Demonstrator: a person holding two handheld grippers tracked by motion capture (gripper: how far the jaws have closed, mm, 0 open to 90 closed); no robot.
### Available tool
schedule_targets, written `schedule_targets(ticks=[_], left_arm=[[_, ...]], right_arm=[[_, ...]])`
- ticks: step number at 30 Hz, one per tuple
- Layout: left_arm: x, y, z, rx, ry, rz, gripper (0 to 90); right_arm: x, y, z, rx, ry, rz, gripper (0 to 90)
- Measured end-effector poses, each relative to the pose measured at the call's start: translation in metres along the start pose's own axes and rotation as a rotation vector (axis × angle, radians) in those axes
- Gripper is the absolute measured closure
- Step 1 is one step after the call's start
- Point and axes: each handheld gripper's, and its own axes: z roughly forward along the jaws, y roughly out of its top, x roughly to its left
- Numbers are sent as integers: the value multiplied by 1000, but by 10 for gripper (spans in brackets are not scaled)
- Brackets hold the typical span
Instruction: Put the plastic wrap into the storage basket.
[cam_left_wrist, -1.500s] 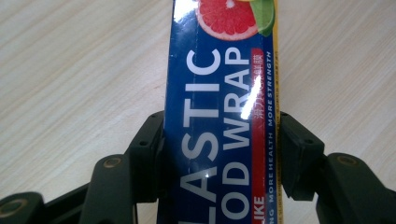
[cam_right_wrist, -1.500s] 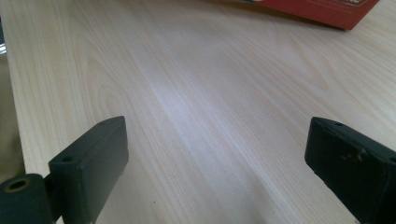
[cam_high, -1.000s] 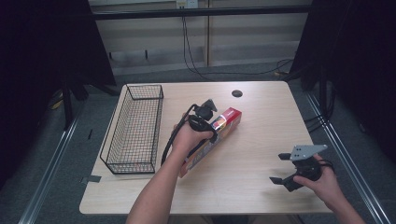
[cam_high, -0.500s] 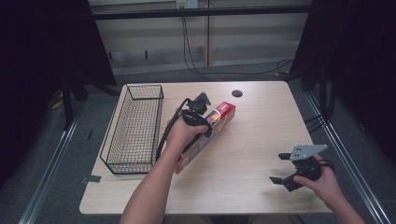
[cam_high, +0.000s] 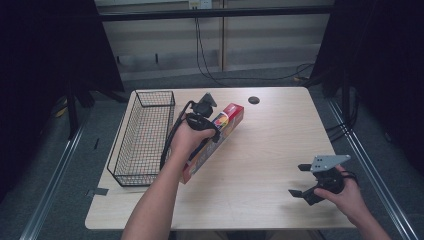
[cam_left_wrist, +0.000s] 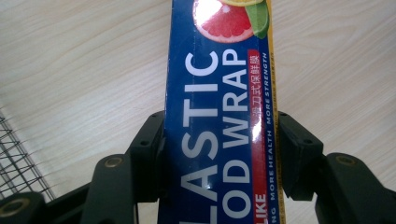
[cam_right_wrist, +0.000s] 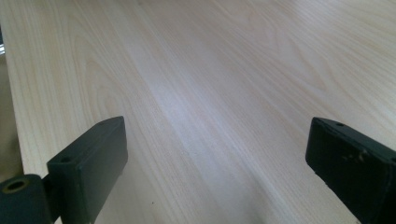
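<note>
A long plastic wrap box (cam_left_wrist: 219, 135) is clamped across its width between the jaws of the left gripper (cam_high: 204, 116), beside the wire basket (cam_high: 142, 137) on the table (cam_high: 270, 145). The right gripper (cam_high: 306, 181) is held with jaws spread wide, nothing between them, near the table's front right corner.

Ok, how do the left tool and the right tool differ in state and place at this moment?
The left tool is shut on the plastic wrap box; the right tool stands open with nothing between its jaws. In the high view the left tool is beside the wire basket, while the right tool is near the table front corner. Both are black and hand-held.
</note>
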Motion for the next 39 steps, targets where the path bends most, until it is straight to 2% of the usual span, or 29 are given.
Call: schedule_targets(ticks=[4, 10, 15, 19, 23, 24, 27, 29, 32, 39], left_arm=[[3, -1, -5, -12, 6, 0, 441], [7, -1, -10, -32, 19, -32, 440], [12, -2, -13, -28, 30, -35, 441], [14, -3, -17, -34, 39, -67, 440], [17, -3, -20, -47, 54, -76, 441], [19, -3, -21, -42, 57, -70, 440], [20, -4, -23, -43, 66, -88, 440], [22, -5, -25, -36, 66, -77, 441], [24, -5, -28, -43, 68, -81, 441], [28, -6, -34, -41, 77, -106, 441]], right_arm=[[0, 0, 0, 0, -4, -3, 55], [0, 0, 0, 0, -4, -3, 55], [0, 0, 0, -5, -7, -7, 55], [0, 0, 0, -1, -3, -3, 55], [0, 0, 0, -1, -2, -3, 55], [0, 0, 0, -3, -2, -4, 55], [0, 1, 0, -5, -1, -3, 55], [0, 1, 0, -4, 0, -6, 55], [0, 1, 0, -4, -1, -6, 56], [0, 1, 0, -2, -2, -5, 56]])
